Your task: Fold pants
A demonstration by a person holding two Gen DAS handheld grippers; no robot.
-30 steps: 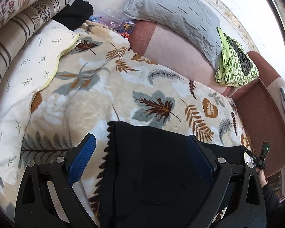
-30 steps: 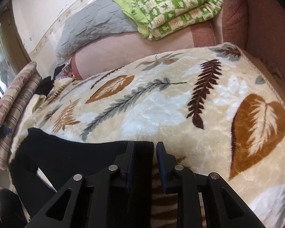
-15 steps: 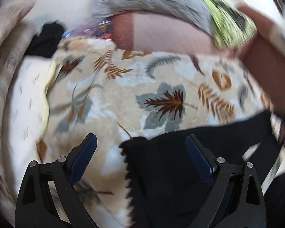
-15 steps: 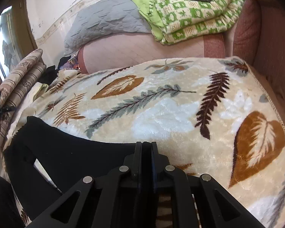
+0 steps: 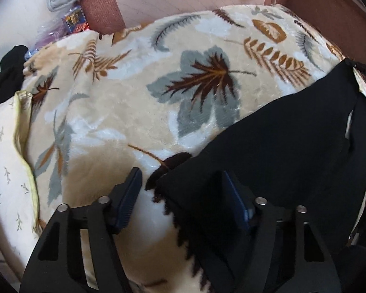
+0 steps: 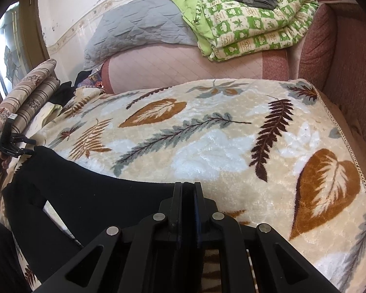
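Note:
Black pants (image 5: 288, 146) lie on a cream leaf-print blanket (image 5: 134, 102). In the left wrist view my left gripper (image 5: 183, 183) is open, its jaws narrowed, with the near corner of the pants between them and the blue pads (image 5: 128, 195) apart from the cloth. In the right wrist view my right gripper (image 6: 187, 190) is shut on the other end of the pants (image 6: 85, 195), which stretch left toward the left gripper (image 6: 24, 146).
A white sprig-print pillow (image 5: 2, 158) lies at the left. A pink sofa back (image 6: 183, 66) carries a grey quilt (image 6: 144, 29) and a folded green checked blanket (image 6: 251, 17). Striped rolled bedding (image 6: 24, 97) is at the far left.
My left gripper has swung over the pants corner and its jaws have narrowed. My right gripper closed on the pants edge and holds it.

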